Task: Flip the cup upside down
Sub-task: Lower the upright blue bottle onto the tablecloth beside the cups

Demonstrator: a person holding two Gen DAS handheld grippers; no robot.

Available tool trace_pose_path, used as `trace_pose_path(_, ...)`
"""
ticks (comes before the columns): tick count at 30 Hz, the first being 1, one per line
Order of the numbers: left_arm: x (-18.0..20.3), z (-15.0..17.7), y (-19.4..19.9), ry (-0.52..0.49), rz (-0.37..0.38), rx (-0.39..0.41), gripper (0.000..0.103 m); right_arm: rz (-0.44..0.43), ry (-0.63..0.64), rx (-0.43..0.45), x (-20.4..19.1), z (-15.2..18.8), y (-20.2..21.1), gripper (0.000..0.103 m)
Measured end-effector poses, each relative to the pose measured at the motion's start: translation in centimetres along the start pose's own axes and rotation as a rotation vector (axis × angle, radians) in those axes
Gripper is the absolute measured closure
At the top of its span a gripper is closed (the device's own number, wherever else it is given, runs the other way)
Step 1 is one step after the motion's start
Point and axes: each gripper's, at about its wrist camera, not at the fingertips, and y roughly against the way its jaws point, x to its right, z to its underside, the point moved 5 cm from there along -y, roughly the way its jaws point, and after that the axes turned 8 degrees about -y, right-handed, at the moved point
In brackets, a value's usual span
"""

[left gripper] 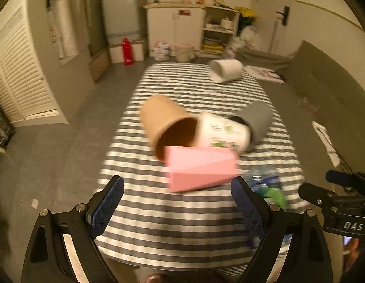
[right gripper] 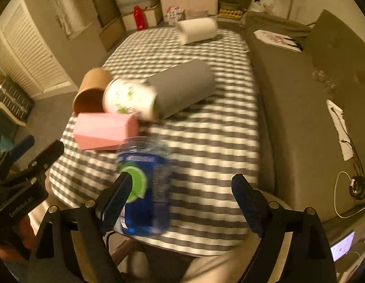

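Observation:
Several cups lie on their sides on a striped table (left gripper: pixel 159 224). A pink faceted cup (left gripper: pixel 201 168) lies nearest, just beyond my open, empty left gripper (left gripper: pixel 177 202). Behind it are a brown paper cup (left gripper: pixel 168 125), a white printed cup (left gripper: pixel 223 129) and a grey cup (left gripper: pixel 258 118). A white cup (left gripper: pixel 226 69) lies at the far end. In the right wrist view, my open right gripper (right gripper: pixel 182 202) is near a clear cup with a blue and green label (right gripper: pixel 144 186), which is by the left finger (right gripper: pixel 116 200). The pink cup (right gripper: pixel 104 131) lies beyond it.
A grey sofa (right gripper: pixel 300 108) runs along the table's right side, with papers and a cable on it. Cabinets, a fridge and a red bottle (left gripper: pixel 127 52) stand across the floor behind the table. The other gripper's frame (left gripper: pixel 336 202) is at the right edge.

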Motion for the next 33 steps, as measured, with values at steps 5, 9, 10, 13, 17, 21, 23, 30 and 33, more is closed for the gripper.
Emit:
trace_pose_path(5,5.0,-1.3,-1.5,-0.021,0.092,-0.078,0.008,0.02,-0.031,0.02,4.2,-0.4,0.2,0.017)
trace_pose_path(9,7.6,-1.5,-3.1,-0.033,0.127,-0.151,0.008,-0.006,-0.074,0.015,6.6,-0.1,-0.1,0.017)
trace_pose_path(10,8.0,-1.4,-3.8,-0.034,0.124,-0.176,0.008,-0.008,-0.078,0.013,6.8,0.0,-0.2,0.017)
trace_pose_path(13,8.6,-1.0,-5.0,-0.033,0.117,-0.225,0.009,-0.018,-0.093,0.006,7.7,0.1,-0.6,0.017)
trace_pose_path(17,9.3,-0.9,-6.2,-0.024,0.146,-0.263,0.01,-0.034,-0.114,-0.006,8.4,0.3,-1.4,0.017)
trace_pose_path(21,9.5,-0.8,-7.1,-0.031,0.166,-0.299,0.014,-0.04,-0.12,-0.017,8.7,0.3,-2.1,0.017)
trace_pose_path(23,9.6,-0.5,-7.5,-0.028,0.178,-0.321,0.029,-0.041,-0.123,-0.017,8.8,0.3,-2.1,0.017)
trace_pose_path(30,9.5,-1.7,-5.6,-0.046,0.187,-0.253,0.029,-0.029,-0.125,-0.002,8.5,0.0,-1.6,0.017)
trace_pose_path(33,9.6,-2.7,-3.8,-0.09,0.141,-0.151,0.029,-0.025,-0.122,0.008,8.1,0.2,-1.2,0.017)
